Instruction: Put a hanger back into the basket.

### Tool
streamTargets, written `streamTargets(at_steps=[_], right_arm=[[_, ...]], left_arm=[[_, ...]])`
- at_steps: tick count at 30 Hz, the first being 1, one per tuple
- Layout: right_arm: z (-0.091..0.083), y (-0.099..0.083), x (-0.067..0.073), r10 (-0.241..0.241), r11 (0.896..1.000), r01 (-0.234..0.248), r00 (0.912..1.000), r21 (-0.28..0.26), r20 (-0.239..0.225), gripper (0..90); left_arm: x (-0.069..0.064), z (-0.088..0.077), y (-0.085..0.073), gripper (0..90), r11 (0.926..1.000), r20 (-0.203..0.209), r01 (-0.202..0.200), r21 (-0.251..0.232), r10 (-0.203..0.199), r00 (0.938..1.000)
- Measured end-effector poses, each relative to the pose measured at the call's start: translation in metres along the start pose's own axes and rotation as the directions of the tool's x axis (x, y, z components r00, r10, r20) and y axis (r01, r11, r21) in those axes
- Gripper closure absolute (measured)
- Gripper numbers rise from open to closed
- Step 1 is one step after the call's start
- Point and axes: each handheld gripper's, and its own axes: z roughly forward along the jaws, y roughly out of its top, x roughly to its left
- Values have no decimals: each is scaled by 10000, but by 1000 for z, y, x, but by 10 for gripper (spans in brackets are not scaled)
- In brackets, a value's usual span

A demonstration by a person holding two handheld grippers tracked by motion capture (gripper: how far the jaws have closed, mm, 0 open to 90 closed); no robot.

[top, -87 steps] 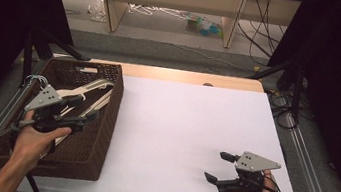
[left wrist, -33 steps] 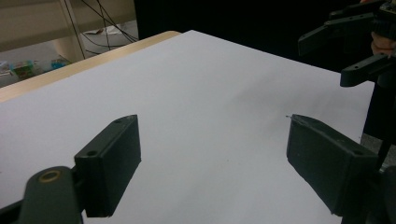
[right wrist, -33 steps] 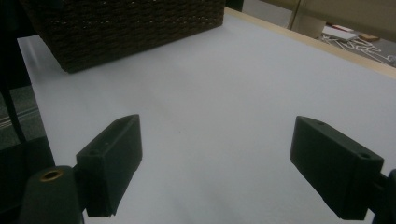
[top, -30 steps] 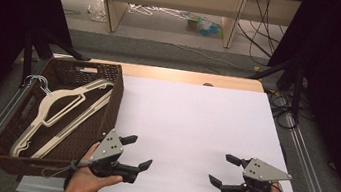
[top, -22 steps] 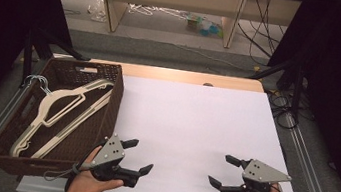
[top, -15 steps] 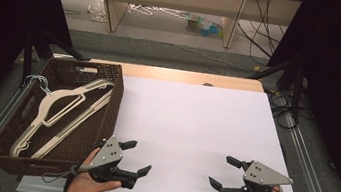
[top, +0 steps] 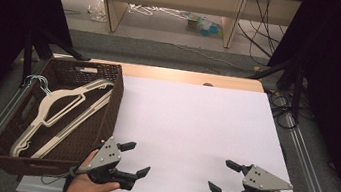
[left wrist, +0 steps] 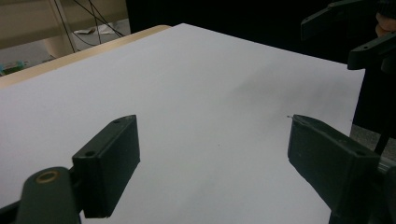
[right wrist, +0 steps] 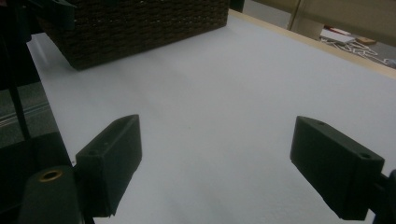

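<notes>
Near the desk's [top: 194, 124] front edge, both left tongs [top: 135, 160] and right tongs [top: 223, 176] are hovering spread and empty, while the white hangers [top: 63, 111] are lying in the wicker basket [top: 105, 112] at left

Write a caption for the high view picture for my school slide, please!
Two open grippers, left gripper and right gripper, wait over a white table beside a basket of hangers.

There are two grippers, the left gripper [top: 133, 159] and the right gripper [top: 222, 176], and each one has two black jaws held wide apart. There is one brown basket [top: 105, 112]. Inside it lie two cream hangers [top: 63, 106]. There is one white table [top: 194, 124].
</notes>
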Motion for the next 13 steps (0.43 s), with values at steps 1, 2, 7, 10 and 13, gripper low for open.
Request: streamTargets(at_steps=[1, 2, 7, 10, 13], right_arm=[[0, 0, 0, -3, 10000, 3, 10000, -49, 10, 175], [1, 0, 0, -19, 10000, 19, 10000, -65, 46, 175], [0, -1, 0, 101, 9999, -101, 9999, 83, 13, 175], [1, -1, 0, 170, 9997, -167, 9997, 176, -179, 175], [1, -1, -1, 9, 10000, -9, 10000, 13, 68, 175]], left_arm=[[0, 0, 0, 167, 10000, 16, 42, 4, -42, 10000], [0, 0, 0, 167, 10000, 10, 6, 1, -6, 10000], [0, 0, 0, 167, 10000, 10, 17, 5, -17, 10000], [0, 1, -1, 167, 10000, 61, 29, -50, -28, 10000], [-1, 2, -1, 168, 10000, 65, 46, -78, -45, 10000]])
